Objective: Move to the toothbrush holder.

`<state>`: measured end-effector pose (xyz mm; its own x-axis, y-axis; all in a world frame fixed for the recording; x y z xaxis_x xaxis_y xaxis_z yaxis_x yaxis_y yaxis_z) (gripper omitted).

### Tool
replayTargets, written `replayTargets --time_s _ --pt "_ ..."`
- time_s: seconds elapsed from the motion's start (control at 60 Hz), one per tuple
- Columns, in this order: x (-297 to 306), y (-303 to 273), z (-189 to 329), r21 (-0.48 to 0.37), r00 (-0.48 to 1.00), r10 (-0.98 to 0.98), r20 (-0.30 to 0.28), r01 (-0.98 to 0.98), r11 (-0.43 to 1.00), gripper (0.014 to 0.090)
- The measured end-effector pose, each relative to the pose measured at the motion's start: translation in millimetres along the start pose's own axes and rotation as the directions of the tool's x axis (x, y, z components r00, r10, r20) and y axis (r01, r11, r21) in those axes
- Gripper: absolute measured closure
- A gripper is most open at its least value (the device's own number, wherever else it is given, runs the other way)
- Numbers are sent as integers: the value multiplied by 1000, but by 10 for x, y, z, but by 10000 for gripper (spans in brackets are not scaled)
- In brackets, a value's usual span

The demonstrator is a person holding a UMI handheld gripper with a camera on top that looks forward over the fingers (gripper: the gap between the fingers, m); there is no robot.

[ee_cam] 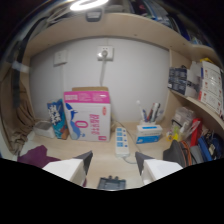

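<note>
The toothbrush holder [149, 132] is a small blue and white box on the wooden desk, ahead of my right finger and against the white wall. Several brushes and pens [150, 113] stand up out of it. My gripper [113, 161] is open, with its two pale fingers [80, 164] spread apart and nothing between them. The holder stands well beyond the fingertips, a little to the right of the gap.
A white power strip [121, 141] lies just ahead of the fingers. A pink and white carton [88, 115] and a blue packet [58, 119] stand to the left. Shelves [197, 90] with boxes, plus clutter, fill the right. A purple cloth [33, 153] lies at left.
</note>
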<state>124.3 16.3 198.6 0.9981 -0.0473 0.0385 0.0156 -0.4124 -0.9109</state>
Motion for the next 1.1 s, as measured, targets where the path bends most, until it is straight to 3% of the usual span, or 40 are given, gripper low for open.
replayTargets --time_s 0.167,0.4,0.783,1.1 --pt "687 86 220 1 999 17 -32 -17 1000 175" --pt "1375 -16 733 13 1000 7 -26 -7 1000 172" --pt "1867 -663 1892 90 1000 -1 15 -1 996 176" --pt "1965 -751 2464 69 1000 -7 23 5 998 174"
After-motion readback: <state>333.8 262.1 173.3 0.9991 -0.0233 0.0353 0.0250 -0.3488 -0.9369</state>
